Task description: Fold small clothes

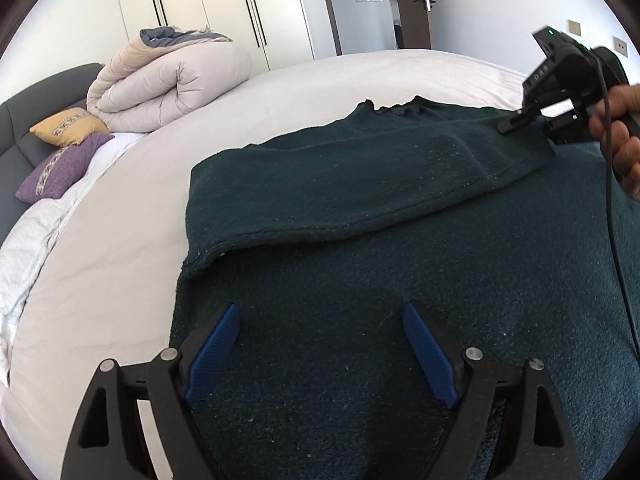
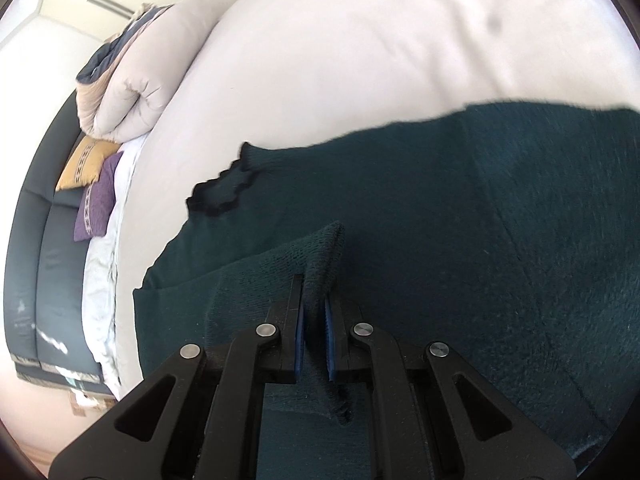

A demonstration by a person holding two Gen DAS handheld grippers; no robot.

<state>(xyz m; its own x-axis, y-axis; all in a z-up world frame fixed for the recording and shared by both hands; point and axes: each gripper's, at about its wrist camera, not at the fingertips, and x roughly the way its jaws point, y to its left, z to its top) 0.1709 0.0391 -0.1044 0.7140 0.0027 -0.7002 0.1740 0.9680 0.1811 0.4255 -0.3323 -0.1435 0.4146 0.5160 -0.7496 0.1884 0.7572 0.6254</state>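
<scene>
A dark green knitted sweater (image 1: 360,240) lies spread on the white bed (image 1: 120,240). One part of it is folded over across the body. My left gripper (image 1: 320,316) is open and empty, just above the sweater's near part. My right gripper (image 2: 316,292) is shut on a fold of the sweater's edge (image 2: 320,256). It also shows in the left wrist view (image 1: 524,120), at the far right end of the folded part, held by a hand. The sweater's scalloped neckline (image 2: 224,192) lies to the left in the right wrist view.
A rolled beige duvet (image 1: 168,80) sits at the head of the bed, with a yellow pillow (image 1: 68,124) and a purple pillow (image 1: 60,168) against a dark headboard (image 1: 24,112). Wardrobes (image 1: 208,8) and a door (image 1: 408,4) stand behind the bed.
</scene>
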